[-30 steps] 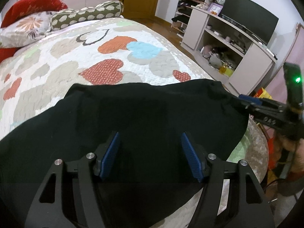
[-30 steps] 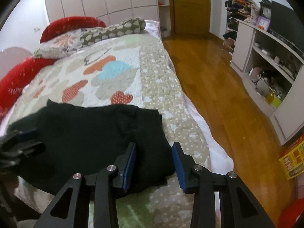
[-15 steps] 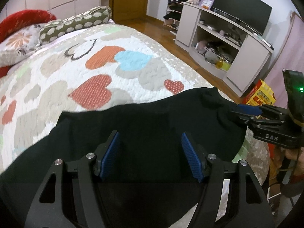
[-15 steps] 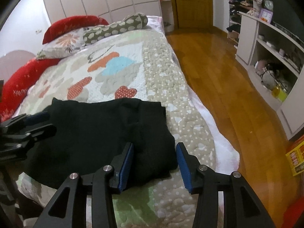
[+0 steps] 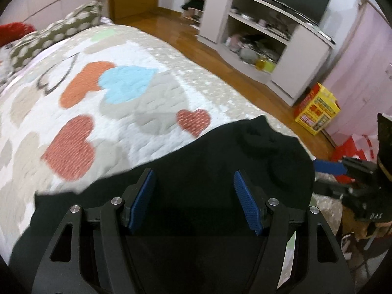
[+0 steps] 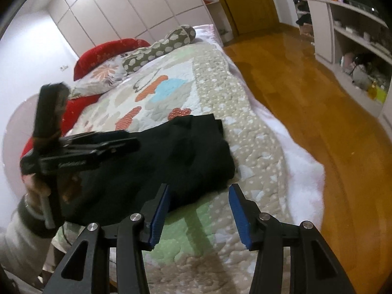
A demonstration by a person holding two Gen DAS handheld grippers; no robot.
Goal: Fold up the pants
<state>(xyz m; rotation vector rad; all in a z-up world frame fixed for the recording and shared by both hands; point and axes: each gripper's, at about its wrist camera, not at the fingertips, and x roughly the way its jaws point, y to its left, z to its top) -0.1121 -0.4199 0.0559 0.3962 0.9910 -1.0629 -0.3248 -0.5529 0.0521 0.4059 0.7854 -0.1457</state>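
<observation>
Because the wide bed with its white quilted cover printed in orange, blue and grey hearts [image 5: 137, 98] gives you a broad soft place to work, the black fabric pants [image 6: 176, 156] are laid near its foot edge, and there they sit as a compact dark bundle, apparently folded over at least once. From your right gripper [image 6: 198, 216] they lie ahead of the jaws and to their left, the nearest hem just beyond the left blue pad [image 6: 159, 214]; the right pad hangs over bare quilt. Those jaws stand wide apart with nothing between them, which suits a moment between grasps rather than a hold.

From your left gripper [image 5: 193, 199] the pants [image 5: 220, 171] fill the space ahead of and between the jaws, black cloth running under both pads. These jaws too are spread wide and empty; whether the pads touch the cloth or hover above it I cannot tell. In the right view this gripper [image 6: 122, 144] reaches in over the left part of the bundle.

My reading is that you have both tools free so you can pick new corners: the rumpled far corner [image 5: 259, 132], ahead of the left jaws and a little to their right, looks uneven and may want smoothing before any further fold.
</observation>
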